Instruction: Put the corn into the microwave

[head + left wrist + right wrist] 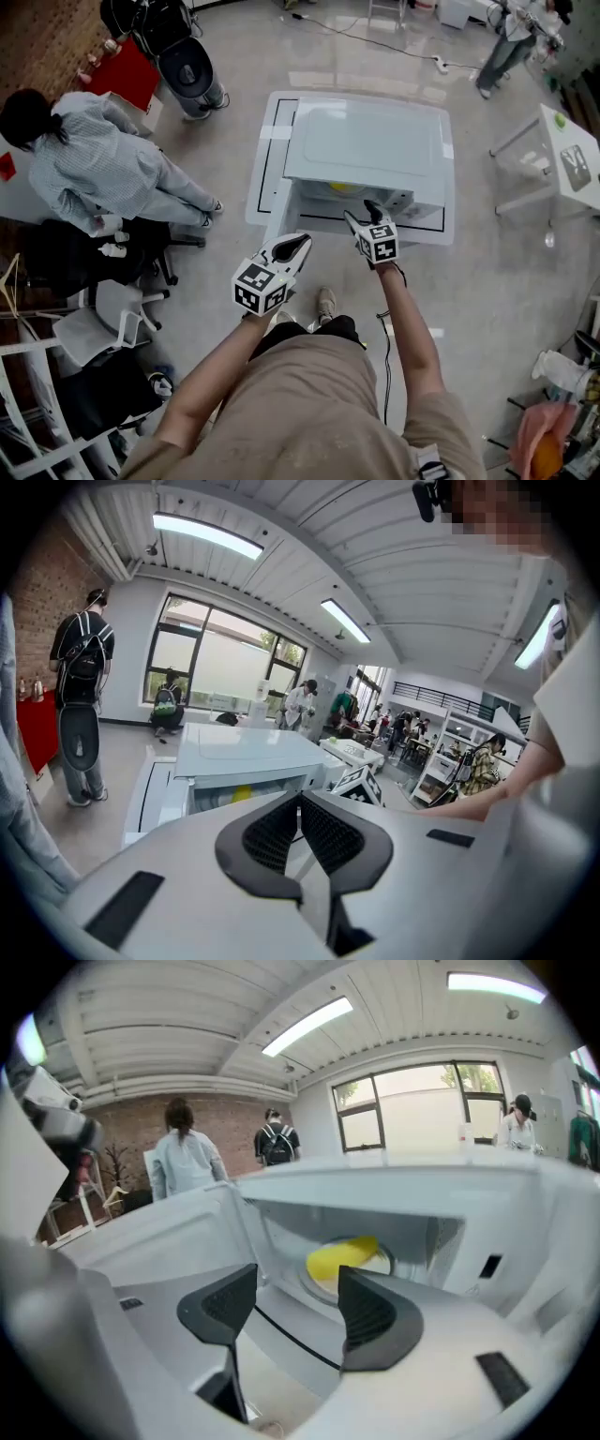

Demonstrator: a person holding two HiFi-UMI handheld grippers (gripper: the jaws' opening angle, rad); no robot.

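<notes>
Microwave [366,150] stands on a white desk [265,187] at upper centre of the head view. Its door [159,1232] is swung open toward the left of the right gripper view.

The corn [345,1258] lies inside the cavity on the round turntable, yellow and clear of both tools. It also shows as a yellow patch in the opening in the left gripper view [241,793].

Right tool [297,1283]: jaws wide apart with nothing between them, held just in front of the open cavity [362,213].

Left tool [301,803]: jaws closed together on nothing, held lower left of the microwave front [298,246].

A seated person [103,169] is at the upper left of the head view, well apart from the desk.
</notes>
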